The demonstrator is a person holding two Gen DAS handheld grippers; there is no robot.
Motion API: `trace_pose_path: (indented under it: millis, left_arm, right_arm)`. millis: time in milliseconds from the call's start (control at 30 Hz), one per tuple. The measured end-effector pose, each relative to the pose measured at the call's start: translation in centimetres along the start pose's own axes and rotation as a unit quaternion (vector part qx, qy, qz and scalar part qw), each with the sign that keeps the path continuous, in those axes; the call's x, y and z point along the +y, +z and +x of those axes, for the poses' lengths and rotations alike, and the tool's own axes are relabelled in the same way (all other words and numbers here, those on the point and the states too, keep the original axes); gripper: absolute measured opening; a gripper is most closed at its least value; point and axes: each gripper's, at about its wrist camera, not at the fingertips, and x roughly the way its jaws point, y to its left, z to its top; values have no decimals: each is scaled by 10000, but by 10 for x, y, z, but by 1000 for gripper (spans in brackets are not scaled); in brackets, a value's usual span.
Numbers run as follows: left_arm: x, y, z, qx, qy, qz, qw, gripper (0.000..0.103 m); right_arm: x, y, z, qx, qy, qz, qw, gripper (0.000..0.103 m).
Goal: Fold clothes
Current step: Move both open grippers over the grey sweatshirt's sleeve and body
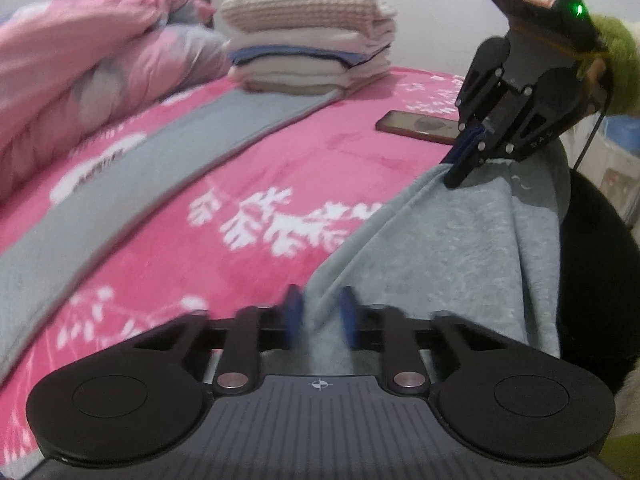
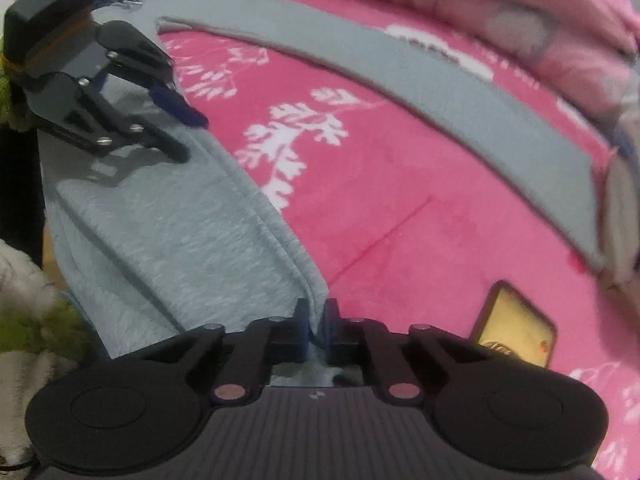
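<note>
i hold a gripper in each hand over a bed covered by a bright pink blanket (image 1: pixel 168 248) with white leaf prints. between my two grippers hangs a pale grey-green fleecy garment (image 1: pixel 452 248), stretched along one edge, its lower part draping off the near side of the bed.

my left gripper (image 1: pixel 320 316) has its blue-padded fingers (image 1: pixel 294 312) drawn in on a bunched fold of the garment's edge; the cloth runs up between them. from my right wrist view, this same gripper sits at the upper left, its tips pressed on the far end of the garment's edge.

my right gripper (image 2: pixel 316 320) has its fingers nearly together, clamped on the garment's thick rolled hem (image 2: pixel 280 236), which leads away toward the other gripper. from the left wrist view it shows at the upper right, pinching the cloth's top corner.

on the blanket, a long grey strip of fabric (image 1: pixel 132 184) lies diagonally. at its far end stands a neat stack of folded clothes (image 1: pixel 312 40), cream and white with one blue layer. a crumpled pink quilt (image 1: pixel 80 64) lies beside the stack. a phone (image 2: pixel 516 324) lies flat on the blanket just beside my right gripper.
</note>
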Motion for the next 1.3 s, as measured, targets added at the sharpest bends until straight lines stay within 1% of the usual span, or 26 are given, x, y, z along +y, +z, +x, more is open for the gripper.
trace_pose_path:
  millis: [67,200,267,333,467,500,567,600,633,667,700,733,767,800,833,867,900,933,967,1000,1067,1100,1167,1200,1233,1300]
  left_arm:
    - [-8,3,-2,-138,193,259,9994,4]
    - [-5,13,-11,-412,494,300,9975,2]
    - [-5,17,-7,-394,657,403,9962,2]
    - [-6,19,0,-308,811,506,9949,2]
    - [-13,9,22,-30,1037,622,9927,3]
    - [-14,7,25,-10,1077,656,9920,3]
    - [-15,6,24,-16,1134,685,9912,4]
    - [-14,7,22,-8,1129,651,9915,5]
    - [-12,8,21,2,1114,587,9920,6]
    - [-9,10,19,13,1090,493,9928,10]
    - [-7,11,16,14,1082,401,9933,17]
    - [-5,12,13,5,1088,312,9936,21]
    - [-3,14,10,-22,1073,216,9940,26]
    - [-2,16,7,-70,1029,115,9946,28]
    - [-1,18,5,-116,969,16,9952,28]
    - [-1,21,3,-151,902,-72,9958,28]
    - [-1,24,2,-180,819,-140,9964,29]
    - [-3,28,3,-207,722,-196,9970,29]
    - [-4,32,3,-234,626,-253,9974,29]
    - [-7,35,4,-251,548,-279,9978,29]
    - [-15,42,9,-268,427,-272,9984,31]
    - [-20,45,11,-276,366,-269,9986,33]
    - [-28,52,15,-293,245,-262,9989,34]
    - [-32,55,17,-302,185,-259,9990,34]
    - [-37,58,19,-310,124,-256,9991,34]
    - [-42,61,23,-286,61,-246,9993,34]
  right_arm:
    - [6,-2,-10,-179,-192,-62,9996,5]
    - [2,3,-34,-558,-564,-121,9968,4]
    - [-2,7,-43,-720,-710,-164,9947,4]
    - [-5,11,-39,-772,-792,-193,9937,4]
    - [-13,9,2,-638,-929,-49,9936,5]
    - [-14,7,14,-566,-1021,30,9932,9]
    - [-18,-1,24,-621,-1119,305,9913,18]
    - [-22,-3,20,-712,-1149,498,9896,30]
    - [-24,-6,13,-794,-1209,710,9869,36]
    - [-29,-10,0,-945,-1246,1008,9825,41]
    - [-32,-19,-16,-1137,-1299,1327,9760,42]
    - [-36,-30,-33,-1337,-1329,1706,9671,43]
    - [-40,-41,-51,-1536,-1356,2083,9564,46]
    - [-44,-52,-68,-1732,-1380,2456,9437,53]
    - [-45,-64,-76,-1824,-1382,2751,9338,57]
    - [-47,-76,-84,-1912,-1381,3041,9230,65]
    - [-48,-87,-92,-1997,-1380,3327,9113,70]
    - [-49,-99,-100,-2080,-1376,3610,8986,72]
    - [-50,-109,-100,-2067,-1370,3813,8905,75]
    - [-53,-116,-97,-2035,-1362,3983,8840,75]
    - [-60,-127,-90,-1969,-1282,4338,8698,75]
    - [-65,-132,-85,-2004,-1082,4572,8597,75]
    - [-66,-141,-78,-2089,-658,4879,8450,74]
    - [-65,-142,-72,-2008,-614,4943,8435,67]
    - [-61,-141,-68,-1910,-668,4916,8470,58]
    - [-52,-138,-61,-1839,-784,4713,8590,7]
